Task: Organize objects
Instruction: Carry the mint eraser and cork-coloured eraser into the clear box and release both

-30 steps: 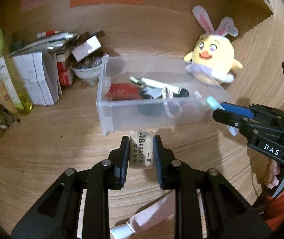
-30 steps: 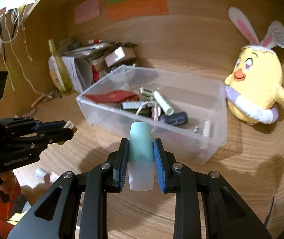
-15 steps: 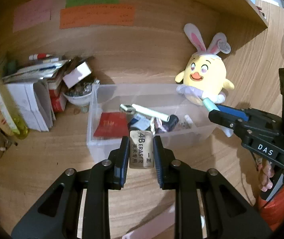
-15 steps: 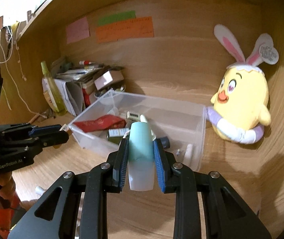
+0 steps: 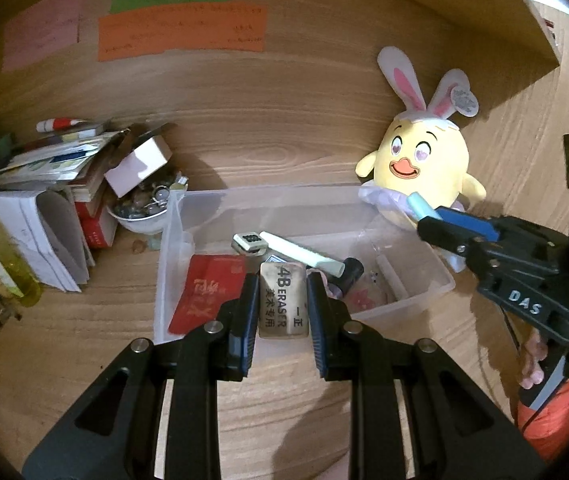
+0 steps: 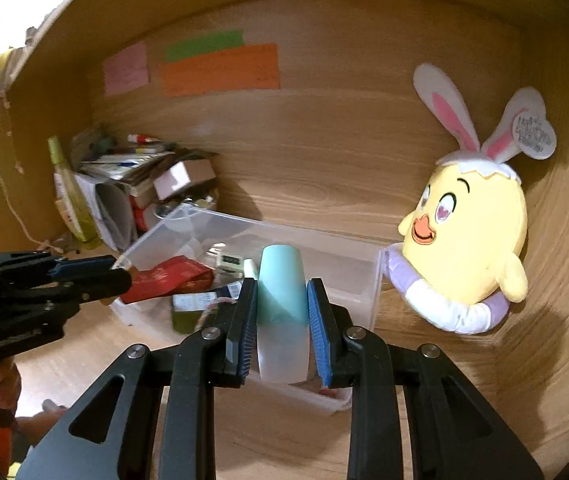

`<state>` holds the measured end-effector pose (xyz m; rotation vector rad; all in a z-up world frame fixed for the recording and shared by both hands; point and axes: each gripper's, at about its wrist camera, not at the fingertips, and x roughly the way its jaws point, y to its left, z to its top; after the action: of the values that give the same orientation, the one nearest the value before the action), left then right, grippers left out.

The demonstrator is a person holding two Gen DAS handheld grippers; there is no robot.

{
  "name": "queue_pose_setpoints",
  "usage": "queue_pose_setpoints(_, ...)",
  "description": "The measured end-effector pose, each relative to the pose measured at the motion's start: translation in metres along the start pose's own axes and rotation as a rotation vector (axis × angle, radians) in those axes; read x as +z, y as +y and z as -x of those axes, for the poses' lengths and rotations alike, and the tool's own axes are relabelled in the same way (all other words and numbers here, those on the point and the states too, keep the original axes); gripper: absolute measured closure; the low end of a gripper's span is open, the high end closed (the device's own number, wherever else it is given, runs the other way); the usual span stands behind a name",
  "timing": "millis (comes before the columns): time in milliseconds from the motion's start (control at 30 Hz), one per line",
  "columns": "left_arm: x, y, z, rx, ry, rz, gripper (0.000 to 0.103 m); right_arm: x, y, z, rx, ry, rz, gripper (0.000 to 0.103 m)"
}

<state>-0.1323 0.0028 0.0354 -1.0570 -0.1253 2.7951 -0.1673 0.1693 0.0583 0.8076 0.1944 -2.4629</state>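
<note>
My left gripper [image 5: 282, 280] is shut on a worn beige eraser [image 5: 283, 304] printed "4B ERASER", held over the front part of the clear plastic bin [image 5: 172, 248]. My right gripper [image 6: 282, 286] is shut on a small tube [image 6: 282, 312] with a mint-green cap and a frosted white body, also held over the bin [image 6: 368, 276]. Inside the bin lie a red envelope [image 5: 204, 292], a white stick [image 5: 304, 254] and other small items. In the left wrist view the right gripper [image 5: 424, 210] reaches in from the right; in the right wrist view the left gripper [image 6: 120, 270] enters from the left.
A yellow chick plush with bunny ears [image 5: 420, 164] sits against the bin's right end. A pile of papers, books and a small box [image 5: 64, 184], a bowl of trinkets [image 5: 144, 208] and a yellow-green bottle [image 5: 4, 256] crowd the left. Coloured notes [image 5: 180, 32] hang on the wooden back wall.
Both grippers have risen and moved forward with their objects, from in front of the bin to over it. The bin now sits lower in both views. Both grips are unchanged.
</note>
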Motion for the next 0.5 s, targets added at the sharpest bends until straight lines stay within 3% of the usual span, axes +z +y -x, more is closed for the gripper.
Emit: queue_pose_setpoints(500, 0.004, -0.017, -0.046, -0.019, 0.083, -0.037, 0.080, -0.016, -0.016, -0.055, -0.007, 0.130, -0.041, 0.080)
